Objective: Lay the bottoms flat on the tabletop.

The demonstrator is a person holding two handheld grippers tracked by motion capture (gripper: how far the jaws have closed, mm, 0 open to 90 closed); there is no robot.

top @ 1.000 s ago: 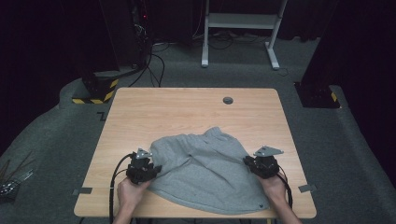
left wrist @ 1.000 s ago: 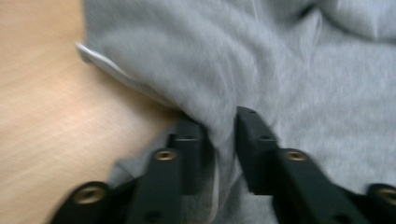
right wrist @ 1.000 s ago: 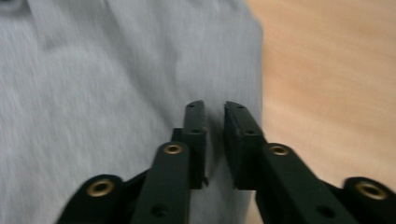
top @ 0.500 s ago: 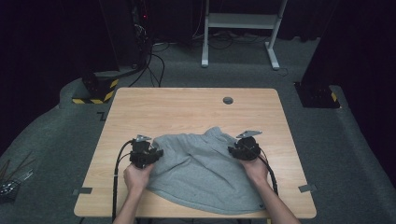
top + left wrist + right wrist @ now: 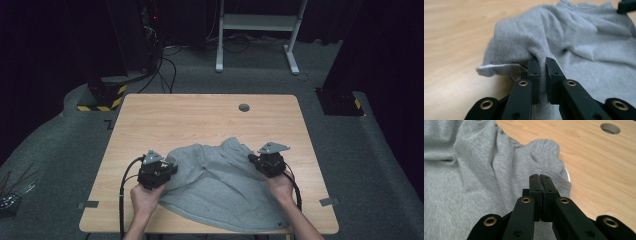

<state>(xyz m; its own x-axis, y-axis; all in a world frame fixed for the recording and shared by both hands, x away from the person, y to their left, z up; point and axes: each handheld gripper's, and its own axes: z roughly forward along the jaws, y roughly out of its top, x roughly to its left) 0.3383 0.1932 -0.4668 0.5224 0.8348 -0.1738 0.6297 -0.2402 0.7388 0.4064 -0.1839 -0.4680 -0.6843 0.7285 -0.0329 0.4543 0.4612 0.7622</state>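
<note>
Grey sweatshirt [image 5: 220, 185] lies rumpled on the near half of the wooden surface [image 5: 200, 120], spread between the two claws. Left claw [image 5: 169, 170] sits at the garment's left edge, held in the person's left hand [image 5: 145, 197]; its jaws have just been closing and are now clamped on a fold of the grey fabric. In the left gripper view the sweatshirt [image 5: 564, 37] bunches up right ahead of the left claw [image 5: 542, 65], a hemmed edge with a white inner lining sticking out to the claw's left, cloth pinched in the narrow slot between the jaws. Right claw [image 5: 252, 159] is at the garment's right edge, held in the right hand [image 5: 280, 185]; its jaws have also just been closing and are now pressed together on fabric. In the right gripper view the right claw [image 5: 539, 181] grips the sweatshirt [image 5: 474, 175] with a thin strip of cloth showing between the jaw tips, a ribbed cuff just beyond the tips, bare wood to the claw's right. A round hole [image 5: 244, 107] in the surface lies well beyond both claws, also seen far ahead-right of the right claw [image 5: 610, 128]. Cables trail from both claws back toward the person.
</note>
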